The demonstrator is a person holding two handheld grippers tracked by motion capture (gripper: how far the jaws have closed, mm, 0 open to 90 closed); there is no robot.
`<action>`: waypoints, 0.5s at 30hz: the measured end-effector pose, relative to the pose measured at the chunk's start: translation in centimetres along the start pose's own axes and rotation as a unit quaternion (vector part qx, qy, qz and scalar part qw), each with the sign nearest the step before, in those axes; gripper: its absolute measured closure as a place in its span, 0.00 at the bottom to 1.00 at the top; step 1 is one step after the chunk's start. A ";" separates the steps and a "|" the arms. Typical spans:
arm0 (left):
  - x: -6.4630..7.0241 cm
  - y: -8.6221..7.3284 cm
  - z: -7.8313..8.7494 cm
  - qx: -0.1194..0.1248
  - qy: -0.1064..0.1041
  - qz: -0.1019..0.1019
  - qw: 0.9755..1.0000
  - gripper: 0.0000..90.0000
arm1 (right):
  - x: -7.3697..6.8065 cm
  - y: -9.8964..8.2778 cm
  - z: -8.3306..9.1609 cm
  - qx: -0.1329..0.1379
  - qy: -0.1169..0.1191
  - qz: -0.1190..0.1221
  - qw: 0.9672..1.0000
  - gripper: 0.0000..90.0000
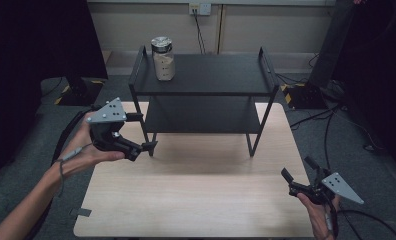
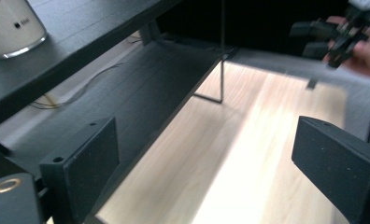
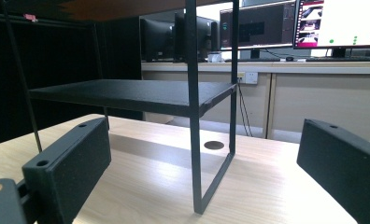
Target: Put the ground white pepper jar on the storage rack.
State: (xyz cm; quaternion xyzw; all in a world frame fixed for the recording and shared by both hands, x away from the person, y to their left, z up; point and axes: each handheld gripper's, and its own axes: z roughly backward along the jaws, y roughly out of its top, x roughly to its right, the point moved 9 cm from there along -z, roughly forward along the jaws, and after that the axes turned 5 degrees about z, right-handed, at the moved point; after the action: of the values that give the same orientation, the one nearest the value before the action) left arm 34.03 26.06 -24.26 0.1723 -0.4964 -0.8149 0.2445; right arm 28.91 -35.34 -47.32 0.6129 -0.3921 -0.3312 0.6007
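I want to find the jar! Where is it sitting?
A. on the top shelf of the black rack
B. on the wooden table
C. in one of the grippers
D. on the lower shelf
A: the jar stands upright at the left end of the black rack's top shelf, and nothing touches it.

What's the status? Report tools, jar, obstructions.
Left tool open, empty, by the rack's left front leg. Right tool open, empty, at table corner. Jar upright on top shelf, untouched.

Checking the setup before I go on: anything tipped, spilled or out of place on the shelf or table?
Nothing stands out. The jar stands upright, lid on, at the left end of the shelf; the table shows no spill.
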 end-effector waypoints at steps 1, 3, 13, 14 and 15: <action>0.0 0.0 0.0 -0.003 0.004 -0.003 1.000 0.08 | 0.0 0.0 0.0 0.000 0.000 0.001 1.000 0.02; -0.1 -0.1 0.0 -0.007 0.007 0.000 1.000 0.08 | 0.0 -0.1 -0.1 -0.001 0.000 -0.001 1.000 0.02; -0.3 -0.6 -0.7 -0.015 0.007 0.001 1.000 0.08 | 0.0 -0.1 -0.1 -0.003 0.004 -0.001 1.000 0.02; -0.3 -0.6 -0.7 -0.015 0.007 0.001 1.000 0.08 | 0.0 -0.1 -0.1 -0.003 0.004 -0.001 1.000 0.02; -0.3 -0.6 -0.7 -0.015 0.007 0.000 1.000 0.08 | 0.0 -0.1 -0.1 -0.002 0.003 -0.001 1.000 0.02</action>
State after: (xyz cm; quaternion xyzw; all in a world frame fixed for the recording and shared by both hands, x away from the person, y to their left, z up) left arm 34.54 26.00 -25.14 0.1738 -0.4821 -0.8214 0.2504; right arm 28.97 -35.29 -47.40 0.6130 -0.3888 -0.3309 0.6029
